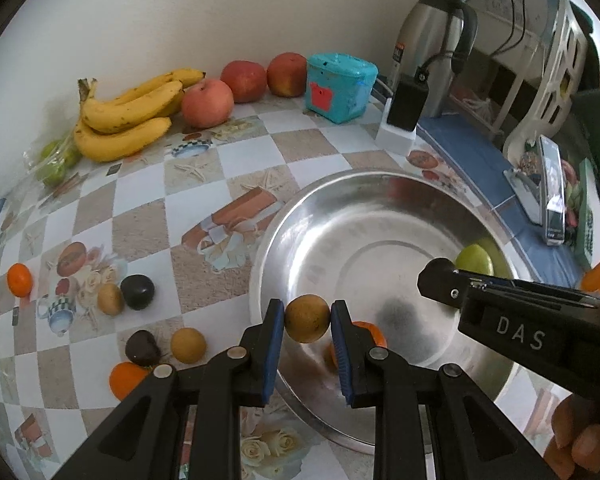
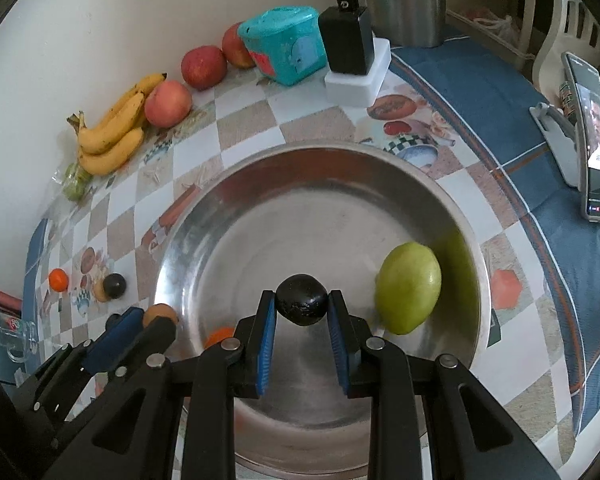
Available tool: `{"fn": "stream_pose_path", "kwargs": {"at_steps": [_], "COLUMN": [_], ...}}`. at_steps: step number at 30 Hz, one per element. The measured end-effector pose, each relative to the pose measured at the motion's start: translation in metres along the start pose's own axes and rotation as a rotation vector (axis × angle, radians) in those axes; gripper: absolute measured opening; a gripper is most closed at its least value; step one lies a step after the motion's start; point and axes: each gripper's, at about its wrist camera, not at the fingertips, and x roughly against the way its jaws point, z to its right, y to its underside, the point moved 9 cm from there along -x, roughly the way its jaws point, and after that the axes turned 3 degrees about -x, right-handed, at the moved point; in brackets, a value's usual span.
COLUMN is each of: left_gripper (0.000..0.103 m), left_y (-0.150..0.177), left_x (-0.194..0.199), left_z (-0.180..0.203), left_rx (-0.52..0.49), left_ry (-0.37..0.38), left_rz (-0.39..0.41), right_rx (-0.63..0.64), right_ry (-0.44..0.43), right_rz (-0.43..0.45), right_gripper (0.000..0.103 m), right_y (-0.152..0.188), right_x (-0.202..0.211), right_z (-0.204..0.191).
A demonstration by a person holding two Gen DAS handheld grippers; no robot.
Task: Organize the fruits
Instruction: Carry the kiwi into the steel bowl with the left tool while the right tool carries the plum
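Note:
My left gripper (image 1: 307, 318) is shut on a small brown round fruit (image 1: 307, 319) held over the near-left rim of a steel bowl (image 1: 380, 200). My right gripper (image 2: 302, 300) is shut on a small dark round fruit (image 2: 302, 299) held over the bowl (image 2: 260, 184). A green fruit (image 2: 408, 282) and an orange fruit (image 2: 219, 336) lie in the bowl. On the tablecloth to the left lie loose small fruits: two dark (image 1: 138, 292), two brown (image 1: 188, 345), two orange (image 1: 19, 279). The left gripper also shows in the right wrist view (image 2: 140, 320).
Bananas (image 1: 128, 116), three apples (image 1: 208, 103) and a bag of green fruit (image 1: 56, 160) lie along the back wall. A teal box (image 1: 340, 86), a black charger on a white base (image 1: 404, 112), a steel kettle (image 1: 432, 48) and a phone on a stand (image 2: 592, 132) stand behind and right.

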Motion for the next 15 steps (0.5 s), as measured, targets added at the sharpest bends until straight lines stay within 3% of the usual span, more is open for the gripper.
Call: {"fn": "stream_pose_path", "kwargs": {"at_steps": [11,15], "left_gripper": [0.027,0.032], "left_y": [0.0026,0.0019], "left_x": [-0.0063,-0.0049], "left_z": [0.0,0.0003], "left_rx": [-0.014,-0.016], "left_ry": [-0.019,-0.023], "left_rz": [-0.015,-0.013], "right_rx": [-0.007,-0.006], "right_ry": [0.017,0.017], "right_rz": [-0.03,-0.041], "right_gripper": [0.027,0.027], "right_y": [0.0025,0.0037], "right_x": [-0.0051,-0.0067], "right_z": [0.0039,0.0033]}}
